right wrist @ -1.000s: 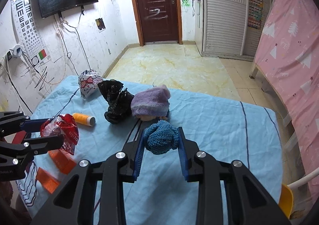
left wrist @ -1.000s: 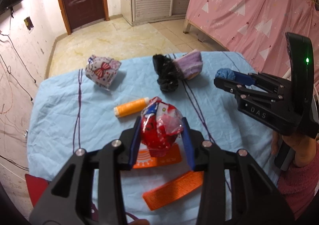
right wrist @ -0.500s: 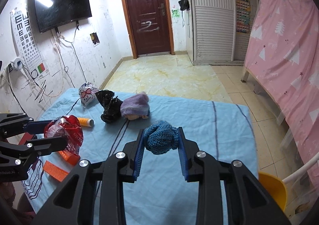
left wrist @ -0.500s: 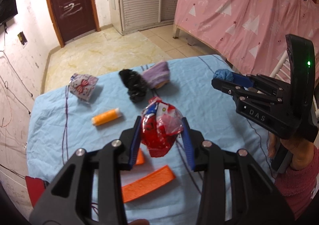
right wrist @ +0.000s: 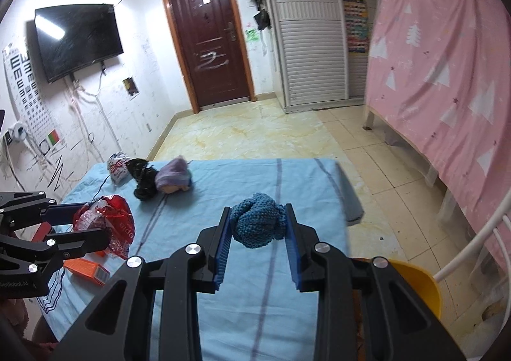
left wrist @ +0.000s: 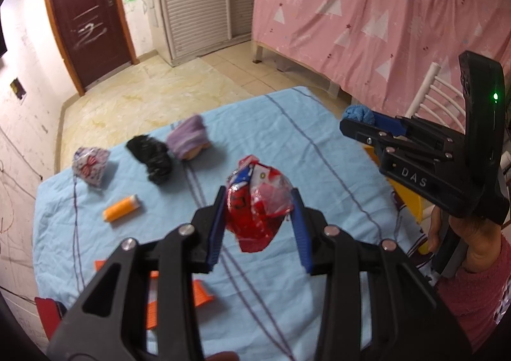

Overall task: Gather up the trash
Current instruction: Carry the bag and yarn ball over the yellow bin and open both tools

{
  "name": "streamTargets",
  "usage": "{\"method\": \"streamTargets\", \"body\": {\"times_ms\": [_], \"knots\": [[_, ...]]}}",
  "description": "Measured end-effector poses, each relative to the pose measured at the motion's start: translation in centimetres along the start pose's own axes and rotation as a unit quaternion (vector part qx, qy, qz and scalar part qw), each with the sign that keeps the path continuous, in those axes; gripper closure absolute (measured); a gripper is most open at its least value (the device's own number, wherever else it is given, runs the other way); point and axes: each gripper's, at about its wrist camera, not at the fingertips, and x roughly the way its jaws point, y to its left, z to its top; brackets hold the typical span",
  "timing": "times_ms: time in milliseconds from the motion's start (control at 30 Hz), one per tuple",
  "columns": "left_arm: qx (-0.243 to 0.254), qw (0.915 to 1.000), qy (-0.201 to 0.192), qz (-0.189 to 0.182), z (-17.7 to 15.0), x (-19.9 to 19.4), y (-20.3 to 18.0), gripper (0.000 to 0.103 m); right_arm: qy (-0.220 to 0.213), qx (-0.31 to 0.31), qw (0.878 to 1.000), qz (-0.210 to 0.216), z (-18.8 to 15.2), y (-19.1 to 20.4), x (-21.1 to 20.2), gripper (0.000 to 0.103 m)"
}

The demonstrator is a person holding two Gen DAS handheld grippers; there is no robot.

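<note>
The left claw (left wrist: 258,214) grips a crumpled red wrapper (left wrist: 257,206) clear of the table (left wrist: 319,143); the right claw (right wrist: 258,226) pinches a blue knitted ball (right wrist: 258,224), both lifted for carrying, probably toward the yellow bin (right wrist: 418,287) just right of it.

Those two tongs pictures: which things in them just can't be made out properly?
- Yellow tub, right view: the tongs' arm and the table's edge hide most of it, so its contents are unseen.
- Orange boxes, left view: the left tongs cover most of them; print unreadable.
- Red wrapper: crumpled, its lettering unreadable.
- Purple hat and black bag: motion-blurred.
- Blue knit: bunched between the right tongs, its shape unclear.
</note>
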Motion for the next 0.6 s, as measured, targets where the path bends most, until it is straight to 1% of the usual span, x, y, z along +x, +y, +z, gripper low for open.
{"method": "streamTargets", "body": {"times_ms": [300, 500, 600], "knots": [[0.028, 0.9994, 0.005, -0.018, 1.0, 1.4, -4.4, 0.067, -0.021, 0.050, 0.998, -0.026, -1.9, -5.7, -3.0, 0.078], [0.051, 0.9982, 0.009, -0.029, 1.8, 2.1, -7.8, 0.067, -0.034, 0.088, 0.995, -0.046, -3.6, -9.6, -4.8, 0.078], [0.059, 0.9973, 0.007, -0.043, 2.5, 2.6, -9.8, 0.067, -0.036, 0.106, 0.992, -0.060, -4.7, -11.6, -5.4, 0.078]]}}
